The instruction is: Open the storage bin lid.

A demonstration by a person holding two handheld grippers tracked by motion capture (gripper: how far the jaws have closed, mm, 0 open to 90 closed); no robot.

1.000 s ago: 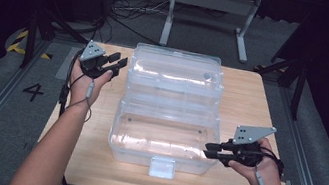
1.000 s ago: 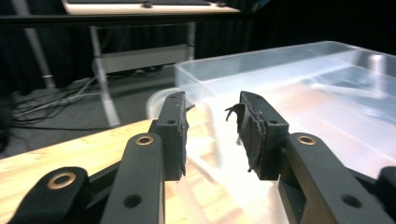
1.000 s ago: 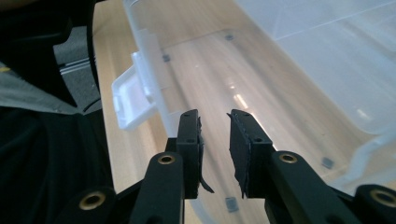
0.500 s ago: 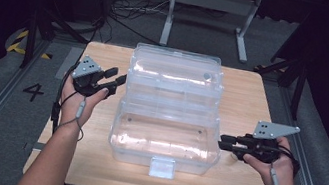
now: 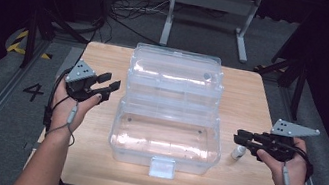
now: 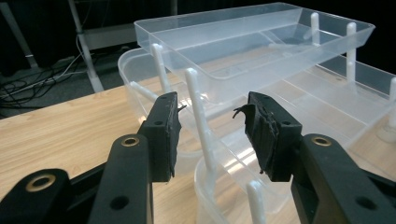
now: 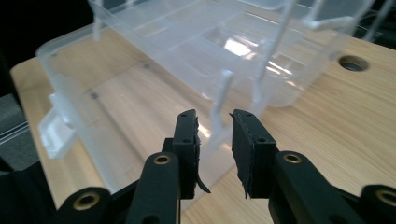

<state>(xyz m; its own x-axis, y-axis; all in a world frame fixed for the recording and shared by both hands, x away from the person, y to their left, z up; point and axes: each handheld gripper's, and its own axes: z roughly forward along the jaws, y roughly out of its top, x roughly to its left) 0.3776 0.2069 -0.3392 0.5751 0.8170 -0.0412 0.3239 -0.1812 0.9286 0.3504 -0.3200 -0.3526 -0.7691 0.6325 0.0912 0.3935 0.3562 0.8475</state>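
A clear plastic box lies open mid-table, with its lid and a lifted tray behind the base. My left gripper hovers just left of the box, pointing at it; its jaws have just been opening and nothing is pressed between the pads. In the left gripper view a white tray strut shows beyond the left gripper. My right gripper sits right of the box, a short way off, jaws also just opening and empty. The box wall lies ahead of the right gripper.
A small white object stands on the wooden table just under the right gripper's tips. The box latch faces the front edge. A round hole is cut in the tabletop. A metal stand and cables lie on the floor behind.
Both grippers have drawn back from the box. The left came toward me along the box's left side; the right slid rightward off the base's right wall. Both jaw gaps look wider.
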